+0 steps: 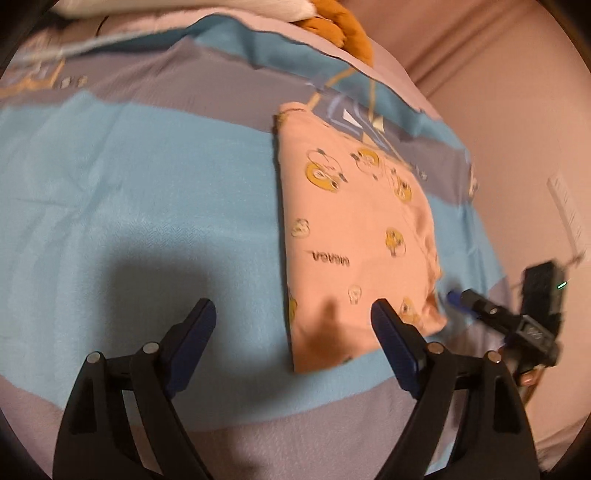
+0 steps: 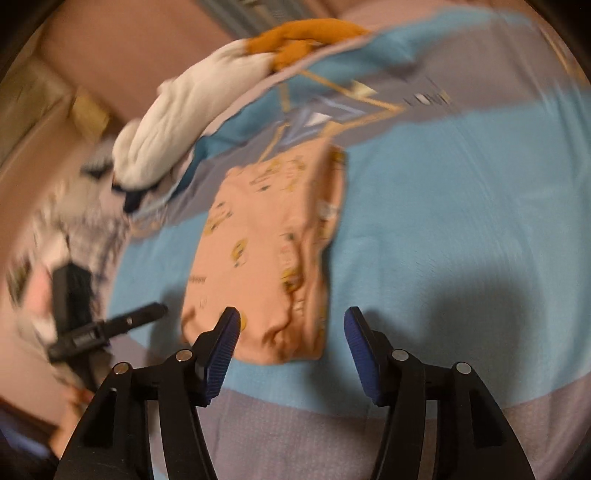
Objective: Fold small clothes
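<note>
A small pink garment [image 1: 354,236] with yellow cartoon prints lies folded flat on the blue and grey bed sheet [image 1: 147,184]. My left gripper [image 1: 293,308] is open and empty, just above the garment's near left corner. The right gripper [image 1: 452,295] shows at the garment's right edge in the left wrist view. In the right wrist view the same garment [image 2: 266,251] lies ahead, and my right gripper [image 2: 291,317] is open and empty over its near edge. The left gripper [image 2: 160,308] shows to the left there. The right wrist view is blurred.
A white and orange plush toy [image 2: 192,110] lies at the far side of the bed, also in the left wrist view [image 1: 343,26]. Dark patterned clothes [image 2: 77,214] lie at the left of the bed. A pink wall [image 1: 498,74] stands beyond the bed.
</note>
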Demonstrator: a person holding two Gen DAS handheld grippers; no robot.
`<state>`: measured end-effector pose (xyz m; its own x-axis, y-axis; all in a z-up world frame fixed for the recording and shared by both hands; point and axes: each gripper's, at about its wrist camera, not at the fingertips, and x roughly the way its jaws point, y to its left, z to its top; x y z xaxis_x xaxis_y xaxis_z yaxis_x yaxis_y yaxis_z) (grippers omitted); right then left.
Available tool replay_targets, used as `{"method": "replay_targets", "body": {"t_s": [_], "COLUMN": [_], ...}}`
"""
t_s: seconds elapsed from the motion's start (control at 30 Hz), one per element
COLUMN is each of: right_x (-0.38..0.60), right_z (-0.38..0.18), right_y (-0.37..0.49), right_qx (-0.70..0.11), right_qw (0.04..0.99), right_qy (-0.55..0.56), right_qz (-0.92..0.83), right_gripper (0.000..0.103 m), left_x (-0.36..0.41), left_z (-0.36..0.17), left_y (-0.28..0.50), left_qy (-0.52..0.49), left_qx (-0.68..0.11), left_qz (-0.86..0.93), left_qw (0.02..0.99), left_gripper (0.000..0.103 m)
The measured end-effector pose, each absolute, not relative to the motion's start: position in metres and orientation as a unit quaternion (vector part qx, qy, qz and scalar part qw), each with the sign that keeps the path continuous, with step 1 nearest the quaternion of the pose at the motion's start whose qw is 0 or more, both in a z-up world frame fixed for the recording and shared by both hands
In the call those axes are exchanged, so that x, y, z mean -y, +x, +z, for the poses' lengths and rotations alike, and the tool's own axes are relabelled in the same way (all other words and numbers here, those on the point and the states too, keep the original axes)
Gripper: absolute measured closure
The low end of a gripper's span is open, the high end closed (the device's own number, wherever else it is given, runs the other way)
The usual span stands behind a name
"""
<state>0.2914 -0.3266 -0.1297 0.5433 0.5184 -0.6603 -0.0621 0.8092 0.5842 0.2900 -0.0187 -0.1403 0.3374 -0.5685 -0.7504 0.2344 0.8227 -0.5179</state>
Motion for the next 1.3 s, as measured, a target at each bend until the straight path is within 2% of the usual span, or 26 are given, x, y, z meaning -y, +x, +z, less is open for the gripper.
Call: {"method": "replay_targets", "body": {"t_s": [0.13, 0.3, 0.73, 0.77, 0.83, 0.9, 1.0, 1.3], "right_x": [0.336, 0.332, 0.307, 0.306, 0.302, 0.301, 0.298, 0.282], "right_z": [-0.143, -0.155, -0.16, -0.159, -0.159, -0.159, -0.155, -0.135], "right_y": [0.306, 0.331, 0.379, 0.382, 0.387, 0.389, 0.386, 0.377], "right_qx": [-0.448, -0.453, -0.447, -0.445, -0.445, -0.447, -0.446, -0.428], "right_qw": [0.817, 0.797, 0.796, 0.8, 0.811, 0.818, 0.83, 0.863], "right_qy": [0.318, 0.355, 0.353, 0.348, 0.329, 0.317, 0.294, 0.222], "right_qz": [0.174, 0.185, 0.203, 0.201, 0.188, 0.175, 0.162, 0.149], "right_gripper": [0.042, 0.041, 0.041, 0.045, 0.056, 0.065, 0.07, 0.081], "left_x": [0.021, 0.035, 0.09, 0.091, 0.091, 0.09, 0.083, 0.096], "left_z": [-0.155, -0.154, -0.161, -0.161, -0.161, -0.163, -0.164, -0.153], "left_y": [0.306, 0.32, 0.352, 0.354, 0.356, 0.358, 0.361, 0.356], "left_qy": [-0.215, -0.235, -0.186, -0.188, -0.186, -0.176, -0.181, -0.128], "left_qx": [-0.529, -0.52, -0.519, -0.518, -0.518, -0.523, -0.528, -0.517], "left_qz": [-0.266, -0.284, -0.313, -0.313, -0.305, -0.284, -0.269, -0.253], "left_qw": [0.777, 0.77, 0.773, 0.773, 0.777, 0.784, 0.785, 0.808], "left_gripper": [0.017, 0.017, 0.018, 0.019, 0.029, 0.052, 0.062, 0.076]}}
